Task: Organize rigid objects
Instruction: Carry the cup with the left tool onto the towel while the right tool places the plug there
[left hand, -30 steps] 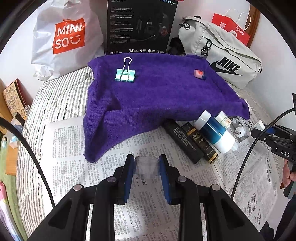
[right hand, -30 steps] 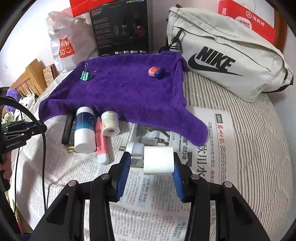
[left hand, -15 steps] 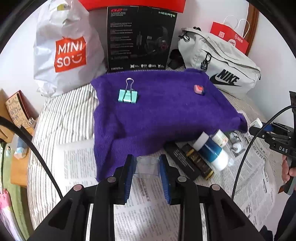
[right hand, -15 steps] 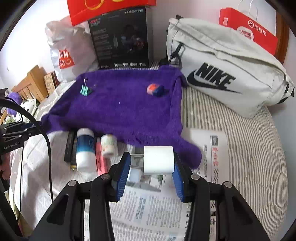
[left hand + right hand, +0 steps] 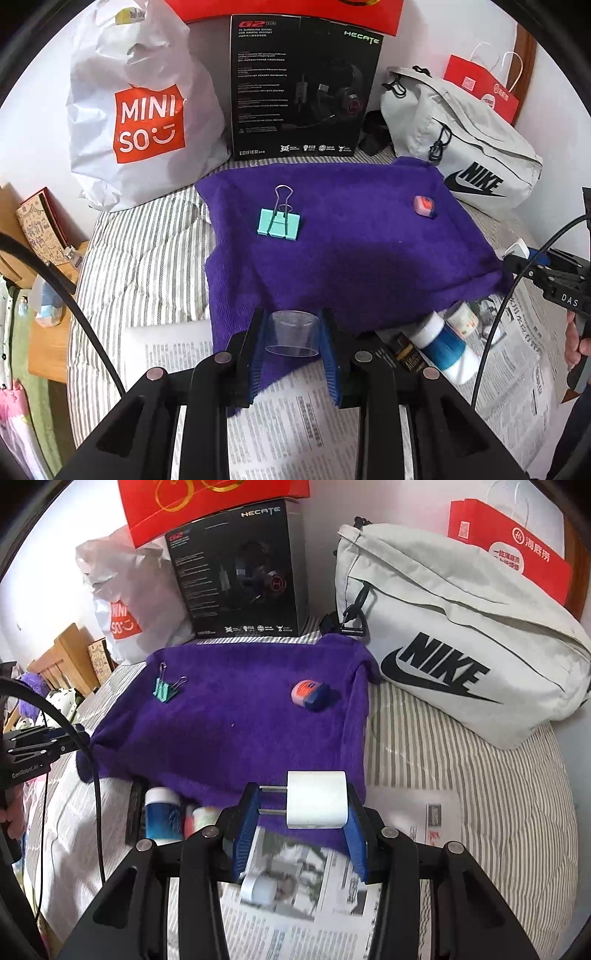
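My left tongs (image 5: pixel 293 339) are clamped on a small clear plastic cup (image 5: pixel 293 333), held above the near edge of the purple towel (image 5: pixel 351 251) on the bed. My right tongs (image 5: pixel 297 812) grip a white plug adapter (image 5: pixel 317 799), prongs pointing left, over the towel's near right corner. Farther on the towel lie a teal binder clip (image 5: pixel 277 223) and a pink-and-blue eraser (image 5: pixel 309 695).
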Action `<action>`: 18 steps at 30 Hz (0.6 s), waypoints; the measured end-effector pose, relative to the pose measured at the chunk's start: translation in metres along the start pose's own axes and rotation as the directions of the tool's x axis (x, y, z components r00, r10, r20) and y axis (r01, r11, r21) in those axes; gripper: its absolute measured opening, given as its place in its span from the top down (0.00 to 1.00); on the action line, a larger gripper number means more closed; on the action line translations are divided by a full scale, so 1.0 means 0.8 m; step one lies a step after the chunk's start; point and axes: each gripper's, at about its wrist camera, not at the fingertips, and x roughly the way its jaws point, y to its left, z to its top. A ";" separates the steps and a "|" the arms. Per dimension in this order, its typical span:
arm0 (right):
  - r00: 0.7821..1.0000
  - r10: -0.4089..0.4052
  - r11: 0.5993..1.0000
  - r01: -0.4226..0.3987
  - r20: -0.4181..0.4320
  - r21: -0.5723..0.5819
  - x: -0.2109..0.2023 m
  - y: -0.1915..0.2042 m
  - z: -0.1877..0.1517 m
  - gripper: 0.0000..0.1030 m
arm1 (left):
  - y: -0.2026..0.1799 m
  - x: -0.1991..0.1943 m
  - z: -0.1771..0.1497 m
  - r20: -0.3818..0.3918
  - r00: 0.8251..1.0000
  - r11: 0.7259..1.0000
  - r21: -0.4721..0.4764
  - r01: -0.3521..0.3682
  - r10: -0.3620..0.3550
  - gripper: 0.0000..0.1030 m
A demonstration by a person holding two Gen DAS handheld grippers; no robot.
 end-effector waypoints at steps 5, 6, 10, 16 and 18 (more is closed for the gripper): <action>1.000 -0.006 1.000 0.006 -0.010 -0.003 0.018 -0.003 0.018 0.58 | 0.004 0.012 0.013 -0.005 1.000 1.000 -0.002 0.005 -0.005 0.74; 1.000 -0.006 1.000 0.006 -0.012 -0.005 0.021 -0.003 0.020 0.58 | 0.006 0.015 0.015 -0.008 1.000 1.000 -0.005 0.004 -0.004 0.74; 1.000 -0.007 1.000 0.007 -0.018 -0.012 0.036 -0.003 0.031 0.58 | 0.010 0.025 0.026 -0.011 1.000 1.000 -0.010 0.004 -0.005 0.74; 0.999 0.006 1.000 -0.007 -0.045 -0.024 0.068 -0.002 0.049 0.58 | 0.016 0.041 0.038 -0.017 1.000 1.000 -0.020 0.012 -0.012 0.74; 0.998 0.016 1.000 -0.018 -0.057 -0.024 0.079 -0.001 0.054 0.58 | 0.018 0.047 0.039 -0.023 1.000 1.000 -0.023 0.013 -0.014 0.74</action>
